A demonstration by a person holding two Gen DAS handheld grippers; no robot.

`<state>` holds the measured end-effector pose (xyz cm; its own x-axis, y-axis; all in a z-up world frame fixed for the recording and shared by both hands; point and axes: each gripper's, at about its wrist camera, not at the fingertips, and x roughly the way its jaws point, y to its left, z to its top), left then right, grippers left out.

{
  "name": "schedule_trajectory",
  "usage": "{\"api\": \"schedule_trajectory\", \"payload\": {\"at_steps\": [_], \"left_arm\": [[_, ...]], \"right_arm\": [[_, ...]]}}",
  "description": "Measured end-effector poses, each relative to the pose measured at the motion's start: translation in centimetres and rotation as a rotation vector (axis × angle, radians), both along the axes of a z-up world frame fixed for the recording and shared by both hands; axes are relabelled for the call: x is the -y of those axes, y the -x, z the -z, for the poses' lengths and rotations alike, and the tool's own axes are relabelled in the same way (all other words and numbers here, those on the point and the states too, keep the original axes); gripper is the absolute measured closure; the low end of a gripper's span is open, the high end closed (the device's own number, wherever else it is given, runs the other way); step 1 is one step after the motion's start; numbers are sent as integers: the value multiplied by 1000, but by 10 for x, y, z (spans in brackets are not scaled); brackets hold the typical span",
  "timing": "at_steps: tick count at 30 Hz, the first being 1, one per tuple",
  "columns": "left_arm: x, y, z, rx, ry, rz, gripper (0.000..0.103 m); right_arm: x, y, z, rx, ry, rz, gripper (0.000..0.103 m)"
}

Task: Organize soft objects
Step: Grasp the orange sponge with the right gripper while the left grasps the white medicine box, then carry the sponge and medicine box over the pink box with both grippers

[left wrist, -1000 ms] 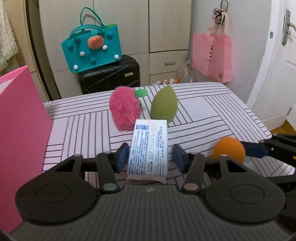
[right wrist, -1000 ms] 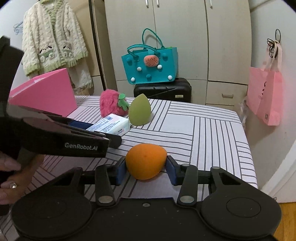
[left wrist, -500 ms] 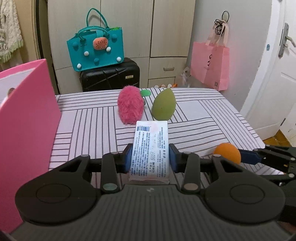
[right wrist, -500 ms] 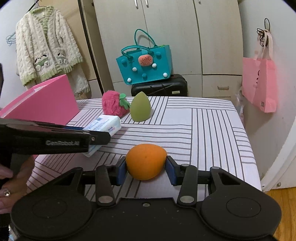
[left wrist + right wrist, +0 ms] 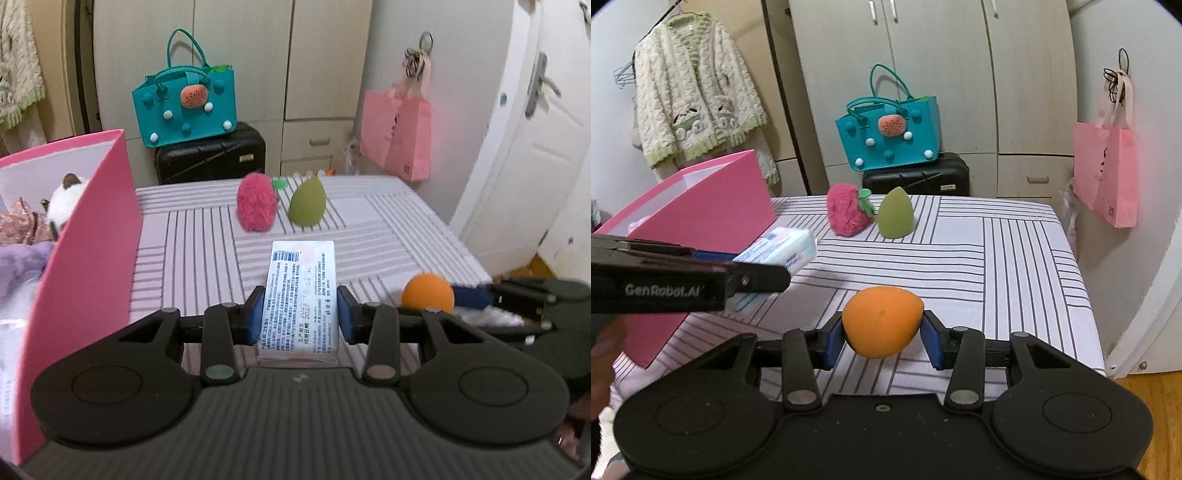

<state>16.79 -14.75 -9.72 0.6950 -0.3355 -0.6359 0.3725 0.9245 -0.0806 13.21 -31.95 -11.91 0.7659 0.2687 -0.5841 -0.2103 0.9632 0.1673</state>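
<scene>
Both held items have come up off the striped table (image 5: 1015,258) since a second ago, and the left view has swung so that the pink box (image 5: 96,236) now shows its open inside, with a white plush and lilac fabric lying in it.

The left gripper (image 5: 301,314) is clamped on the tissue pack (image 5: 301,295) across its narrow width, the blue pads pressing both long sides, and the pack juts forward clear of the cloth. In the right view the same pack (image 5: 779,247) hangs just beside the near right wall of the box, not yet over its rim. The right gripper (image 5: 882,338) squeezes the orange sponge (image 5: 882,321) between its pads, lifted above the table's near edge.

Left behind at the far middle of the table stand the fuzzy pink strawberry (image 5: 256,206) and the green sponge (image 5: 307,206), close together and upright on the cloth.

By my reading, the step in hand is the carry: two soft things picked up together and headed for the box on the left. The next move calls for raising the pack above the box wall, swinging it left over the opening and only then letting the jaws part. The orange sponge should follow once the left gripper is out of the way, since the two tools would crowd each other at the rim.
</scene>
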Motion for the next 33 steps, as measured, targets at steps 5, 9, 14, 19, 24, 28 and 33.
{"api": "schedule_trajectory", "payload": {"at_steps": [5,9,14,19,24,28,33], "left_arm": [[-13,20,-13,-1,44,31,65],[-22,41,-28,46,29,52,65],[-45,62,-47,48,56,91,65],[-72,76,-70,25,54,136,65],[-110,85,-94,8,69,161,65],[-141,99,-115,51,89,144,65],[-168,104,-129,111,25,82,65]], "right_arm": [[0,12,-10,-9,-21,-16,54],[-3,25,-21,-16,-52,-37,54],[-12,42,-36,-40,-65,-88,54],[-31,49,-65,-73,-42,-202,54],[-52,51,-101,-61,-10,-291,54],[-71,48,-122,-32,9,-341,54],[-99,37,-137,-16,20,-411,54]]}}
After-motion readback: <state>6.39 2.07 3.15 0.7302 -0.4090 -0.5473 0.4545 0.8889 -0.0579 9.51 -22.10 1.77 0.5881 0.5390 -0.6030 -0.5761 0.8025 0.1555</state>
